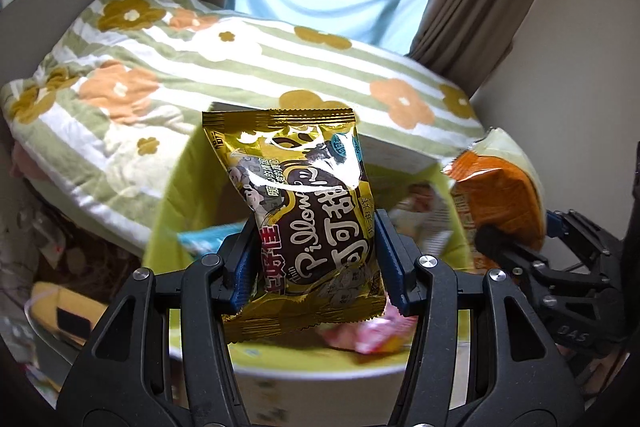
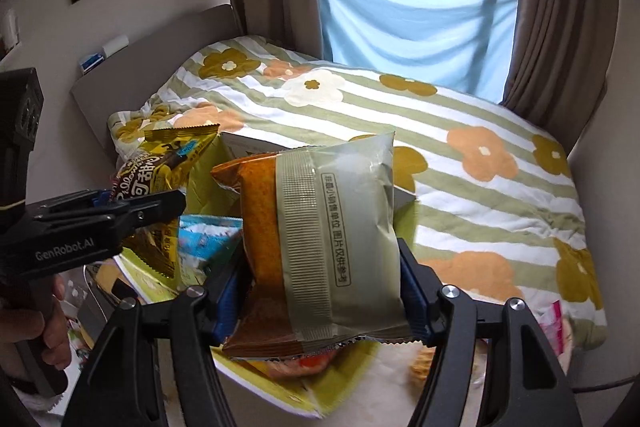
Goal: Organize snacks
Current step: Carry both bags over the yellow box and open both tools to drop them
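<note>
My left gripper [image 1: 316, 259] is shut on a gold and brown snack packet [image 1: 304, 211], held upright above a yellow-green box [image 1: 168, 187] with several snacks inside. My right gripper [image 2: 322, 291] is shut on an orange and pale green snack packet [image 2: 320, 239], also held upright over the box [image 2: 280, 391]. In the left wrist view the right gripper [image 1: 516, 247] and its orange packet [image 1: 496, 195] show at the right. From the right wrist camera the left gripper [image 2: 132, 205] with the gold packet [image 2: 160, 167] appears at the left.
A bed with a striped flower quilt [image 2: 460, 155] lies behind the box. Curtains [image 2: 560, 7] and a blue cloth [image 2: 408, 23] hang at the window. A pink snack [image 1: 372, 335] and a blue packet [image 2: 208, 239] lie in the box. A hand [image 2: 36, 331] holds the left gripper's handle.
</note>
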